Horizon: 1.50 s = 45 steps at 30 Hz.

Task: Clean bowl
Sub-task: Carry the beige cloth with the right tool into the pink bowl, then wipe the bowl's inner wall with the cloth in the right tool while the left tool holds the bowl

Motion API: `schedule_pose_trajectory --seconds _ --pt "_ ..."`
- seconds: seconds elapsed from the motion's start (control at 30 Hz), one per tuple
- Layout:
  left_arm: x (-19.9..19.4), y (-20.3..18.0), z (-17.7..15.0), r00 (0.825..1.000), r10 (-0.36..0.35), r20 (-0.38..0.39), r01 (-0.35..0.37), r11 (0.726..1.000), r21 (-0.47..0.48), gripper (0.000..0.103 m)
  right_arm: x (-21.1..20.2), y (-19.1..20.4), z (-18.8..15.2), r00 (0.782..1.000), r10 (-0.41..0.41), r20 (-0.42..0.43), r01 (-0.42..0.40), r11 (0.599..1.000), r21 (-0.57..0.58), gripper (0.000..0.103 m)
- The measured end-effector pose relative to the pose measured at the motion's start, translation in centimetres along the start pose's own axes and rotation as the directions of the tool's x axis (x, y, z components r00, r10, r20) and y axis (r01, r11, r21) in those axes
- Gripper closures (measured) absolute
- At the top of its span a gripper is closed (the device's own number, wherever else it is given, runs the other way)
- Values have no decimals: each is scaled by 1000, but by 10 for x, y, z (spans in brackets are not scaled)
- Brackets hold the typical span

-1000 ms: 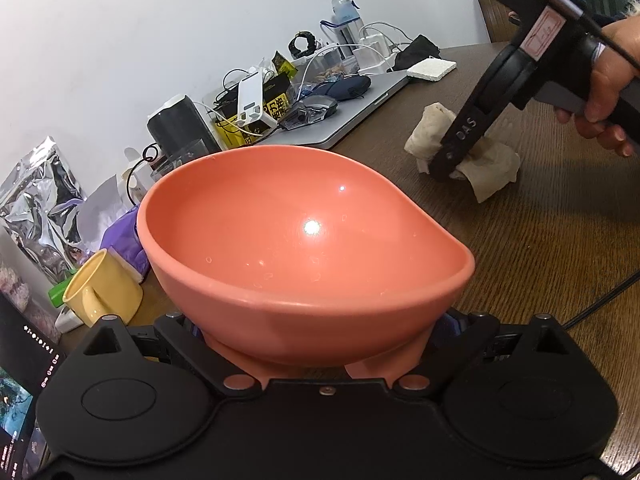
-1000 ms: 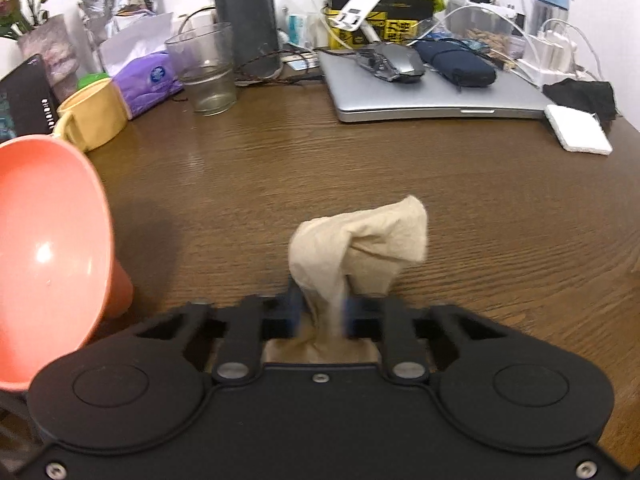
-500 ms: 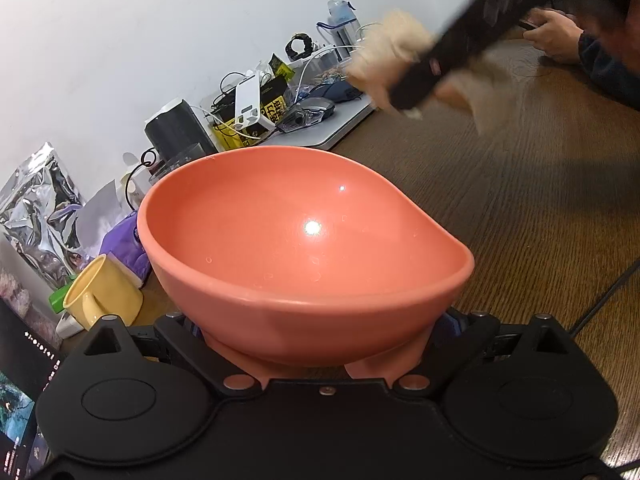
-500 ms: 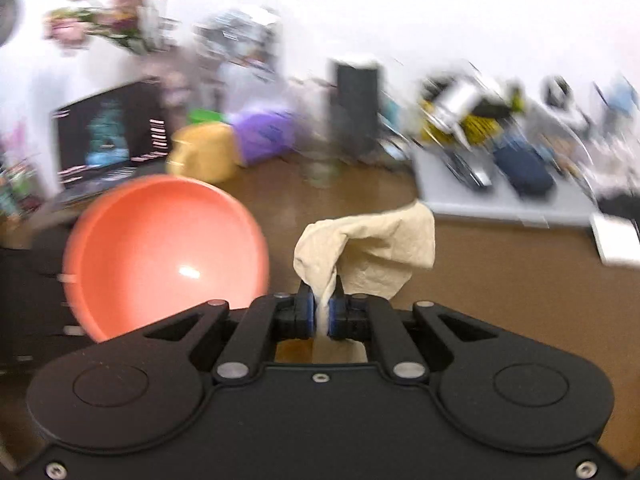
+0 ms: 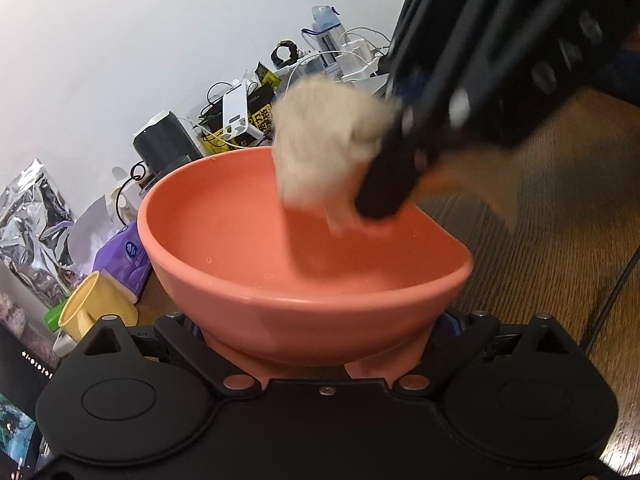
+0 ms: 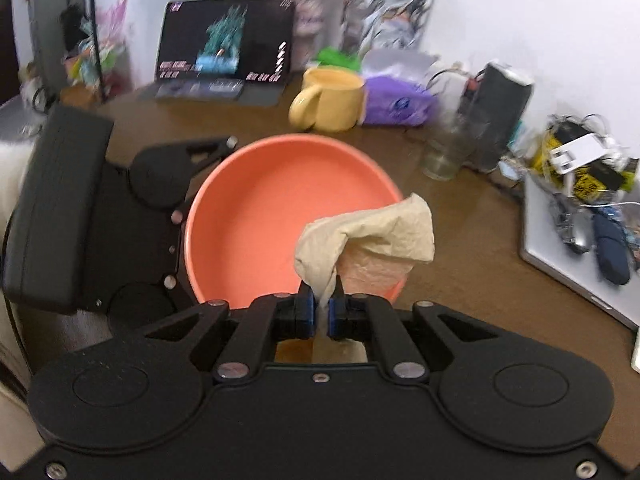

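Note:
A salmon-pink bowl point(image 5: 240, 248) fills the left wrist view, tipped slightly, with my left gripper point(image 5: 320, 336) shut on its foot from below. In the right wrist view the same bowl point(image 6: 256, 216) lies just ahead and left of centre. My right gripper point(image 6: 325, 306) is shut on a crumpled beige paper towel point(image 6: 376, 228). The towel point(image 5: 320, 152) hangs over the bowl's far right rim, its lower end reaching inside; whether it touches the bowl's wall is blurred. The right gripper point(image 5: 384, 196) comes in from the upper right.
On the brown wooden table point(image 6: 460, 272) behind the bowl stand a yellow mug point(image 6: 332, 100), a purple tissue pack point(image 6: 396, 104), a drinking glass point(image 6: 444, 152) and a black cylinder point(image 6: 500, 112). A silver laptop point(image 6: 568, 268) lies right, a lit tablet point(image 6: 224, 48) far left.
My right gripper lifted the paper towel off the table and swung it left, over and into the bowl. The left gripper and the bowl stayed in place.

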<state>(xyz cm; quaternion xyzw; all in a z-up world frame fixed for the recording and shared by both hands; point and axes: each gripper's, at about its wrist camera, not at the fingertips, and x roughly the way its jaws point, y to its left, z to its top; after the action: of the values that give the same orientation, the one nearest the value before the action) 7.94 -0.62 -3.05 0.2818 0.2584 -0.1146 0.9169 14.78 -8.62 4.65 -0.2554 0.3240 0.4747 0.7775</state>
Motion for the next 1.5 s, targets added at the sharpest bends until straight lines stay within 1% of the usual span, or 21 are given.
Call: schedule_pose_trajectory --seconds 0.03,0.17,0.4,0.73,0.77,0.8,0.9,1.17,1.5 --pt "1 1 0 1000 -1 1 1 1000 2 7 1 17 2 1000 23 -19 -24 999 -36 96" --pt "1 0 0 1000 -3 7 3 1000 11 7 9 24 12 996 71 -47 -75 992 -97 96" --pt "1 0 0 1000 -9 7 8 1000 13 7 8 34 22 994 105 -20 -107 981 -161 96" --pt "1 -3 -1 1000 -9 7 9 1000 17 7 -2 43 22 993 117 18 -110 971 -214 96" --pt "2 -3 -2 1000 -10 4 9 1000 18 7 -1 43 26 993 116 23 -108 969 -220 96" --pt "2 -4 -2 1000 -10 3 10 1000 18 7 9 37 45 994 106 33 -96 969 -228 96" --pt "2 -4 -2 1000 -12 2 12 1000 18 7 8 33 48 995 84 62 -69 973 -219 96" --pt "1 -6 -3 1000 -10 5 10 1000 23 7 2 13 48 990 4 140 16 990 -141 96" --pt "4 -5 -4 1000 -8 8 8 1000 28 7 9 -1 46 988 -85 131 98 990 -97 96"
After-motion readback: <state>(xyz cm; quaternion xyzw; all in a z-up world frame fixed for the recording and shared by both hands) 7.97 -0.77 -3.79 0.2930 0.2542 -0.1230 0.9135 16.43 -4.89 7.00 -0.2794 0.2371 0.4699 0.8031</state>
